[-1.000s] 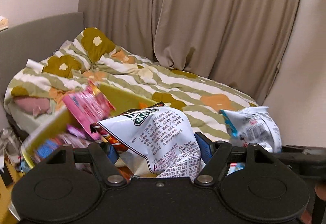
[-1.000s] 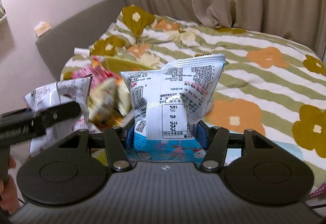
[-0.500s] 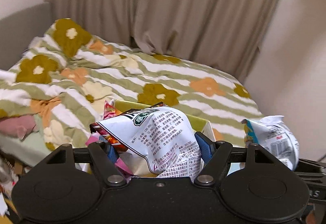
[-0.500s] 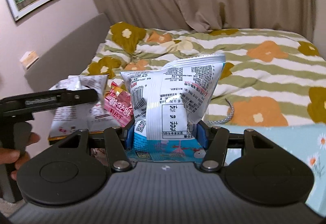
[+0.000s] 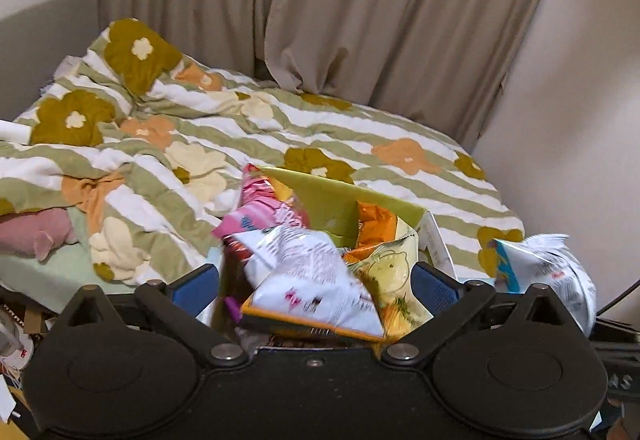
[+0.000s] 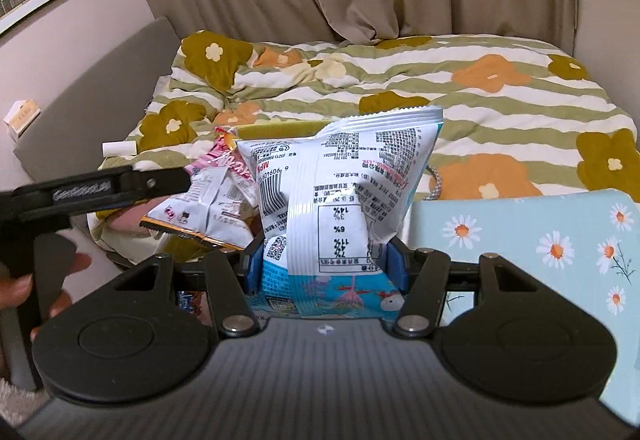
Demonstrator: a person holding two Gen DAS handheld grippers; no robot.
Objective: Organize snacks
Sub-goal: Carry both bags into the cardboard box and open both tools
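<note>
1. The biggest risk, in my judgement, was at the yellow-green box (image 5: pixel 340 200) on the bed (image 5: pixel 400 168). It was already heaped with packets, and the white packet (image 5: pixel 308 276) lay slanted on top of the pile (its print was blurred), so it could slide over the edge.
2. A second risk was the blue and white packet (image 6: pixel 344 208). It was pinched only at its lower part and stood tall above the pads. If it was let go too high or off centre, I think it would land on the heap, tip sideways and fall onto the bed or the floor.
3. The 2 grippers were near each other over the box, so a collision was possible when the right one came in.
4. The left gripper (image 5: pixel 316 284) had its jaws spread wide. They stood on both sides of the pile and pinched nothing; whether a pad brushed the white packet I could not tell.
5. The right gripper (image 6: pixel 324 268) was clamped on the blue and white packet, with both pads pressed against its sides, just beside a pale blue daisy-printed box (image 6: pixel 528 236).
</note>
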